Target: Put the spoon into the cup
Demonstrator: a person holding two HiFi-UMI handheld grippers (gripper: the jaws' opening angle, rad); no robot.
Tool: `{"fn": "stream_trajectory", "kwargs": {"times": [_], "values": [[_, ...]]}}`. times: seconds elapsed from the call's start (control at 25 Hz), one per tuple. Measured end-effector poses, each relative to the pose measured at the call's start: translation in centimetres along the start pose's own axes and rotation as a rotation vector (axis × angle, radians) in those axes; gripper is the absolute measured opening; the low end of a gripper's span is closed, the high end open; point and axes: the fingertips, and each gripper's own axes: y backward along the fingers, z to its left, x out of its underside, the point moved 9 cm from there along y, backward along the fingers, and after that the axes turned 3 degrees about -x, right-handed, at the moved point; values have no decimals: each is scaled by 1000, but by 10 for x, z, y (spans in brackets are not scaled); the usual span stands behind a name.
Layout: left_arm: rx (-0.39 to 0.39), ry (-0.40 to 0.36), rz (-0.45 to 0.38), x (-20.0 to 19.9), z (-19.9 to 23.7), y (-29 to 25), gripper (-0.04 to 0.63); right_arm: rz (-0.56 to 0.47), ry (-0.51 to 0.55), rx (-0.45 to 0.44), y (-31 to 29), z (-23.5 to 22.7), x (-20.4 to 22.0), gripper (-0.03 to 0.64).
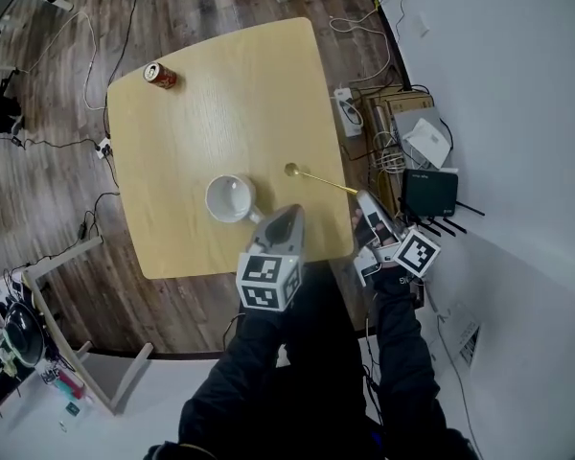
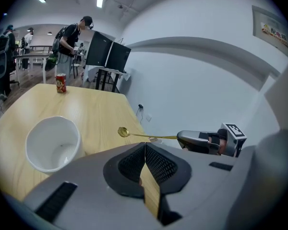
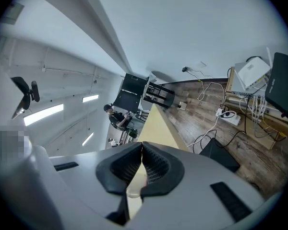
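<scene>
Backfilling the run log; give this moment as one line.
right gripper shut on spoon | left gripper shut, empty | cup upright, empty | spoon outside cup

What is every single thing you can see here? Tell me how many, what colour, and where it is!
table: one, light wood, middle of the head view.
cup: one, white, upright and empty, on the table's near side.
spoon: one, gold, right of the cup, its handle end in the right gripper.
can: one, red, standing at the table's far left corner.
power strip: one, white, on the floor right of the table.
black box: one, black, on the floor by the wall.
bystander: one, dark clothes, standing beyond the table.
left gripper: one, grey, shut and empty, beside the cup.
right gripper: one, grey, shut on the spoon.
sleeves: two, dark, bottom of the head view.
</scene>
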Motion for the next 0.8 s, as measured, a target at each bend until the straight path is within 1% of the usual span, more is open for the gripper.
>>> {"fn": "stream_trajectory", "kwargs": {"times": [0.24, 0.48, 0.6, 0.72, 0.8], "values": [[-35, 25, -45, -17, 12, 28, 34, 8, 33, -55, -8, 44, 3, 23], [-76, 48, -81, -25, 33, 60, 34, 74, 80, -95, -31, 81, 19, 23], [-100, 66, -92, -26, 45, 74, 34, 115, 104, -92, -44, 94, 28, 23], [-125, 84, -99, -23, 58, 88, 34, 172, 167, -76, -55, 101, 39, 23], [-140, 95, -102, -21, 68, 95, 34, 208, 190, -55, -64, 110, 47, 23]]}}
